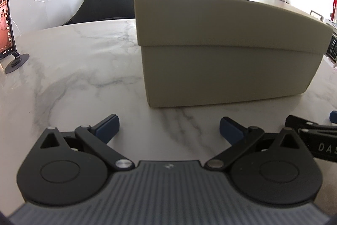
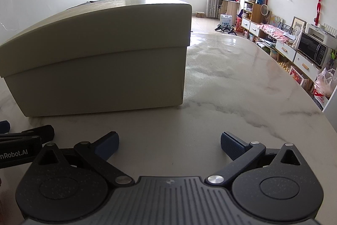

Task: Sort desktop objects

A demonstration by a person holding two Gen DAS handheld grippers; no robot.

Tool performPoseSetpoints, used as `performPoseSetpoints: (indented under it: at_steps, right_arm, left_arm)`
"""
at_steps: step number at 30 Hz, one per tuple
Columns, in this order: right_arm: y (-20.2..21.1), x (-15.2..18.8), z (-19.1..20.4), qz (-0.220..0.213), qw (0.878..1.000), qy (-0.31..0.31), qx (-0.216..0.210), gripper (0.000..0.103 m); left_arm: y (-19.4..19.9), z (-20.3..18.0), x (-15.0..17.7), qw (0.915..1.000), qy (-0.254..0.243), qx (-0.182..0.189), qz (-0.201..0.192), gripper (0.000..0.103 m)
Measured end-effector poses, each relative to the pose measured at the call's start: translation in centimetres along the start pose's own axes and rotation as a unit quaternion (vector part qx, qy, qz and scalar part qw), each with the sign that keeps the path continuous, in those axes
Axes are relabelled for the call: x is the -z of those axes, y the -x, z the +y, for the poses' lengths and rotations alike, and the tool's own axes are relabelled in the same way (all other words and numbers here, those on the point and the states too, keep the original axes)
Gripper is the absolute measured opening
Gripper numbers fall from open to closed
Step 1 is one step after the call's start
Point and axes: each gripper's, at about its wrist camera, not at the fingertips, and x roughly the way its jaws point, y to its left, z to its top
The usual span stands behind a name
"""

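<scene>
I see a big box (image 1: 227, 50) with its lid on, sitting on the desk (image 1: 69, 69) just ahead of both tools. Its long side runs left to right, I think, but the lens bends it. My left hand-held gripper (image 1: 167, 127) is spread wide and holds nothing. My right hand-held gripper (image 2: 168, 144) is too. Bare desk lies on each side of the box. A phone (image 1: 6, 22) stands near the left edge.

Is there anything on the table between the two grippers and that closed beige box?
Nothing visible. Bare marble table lies between the open left gripper and the lidded box, and likewise ahead of the open right gripper.
</scene>
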Motion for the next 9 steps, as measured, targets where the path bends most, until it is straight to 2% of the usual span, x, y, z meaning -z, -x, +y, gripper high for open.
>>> performPoseSetpoints:
  at_steps: [9]
  right_arm:
    - [-0.07, 0.01, 0.04, 0.0, 1.0, 0.0, 0.0, 0.103]
  left_arm:
    - [-0.16, 0.13, -0.07, 1.0, 0.0, 0.0, 0.0, 0.103]
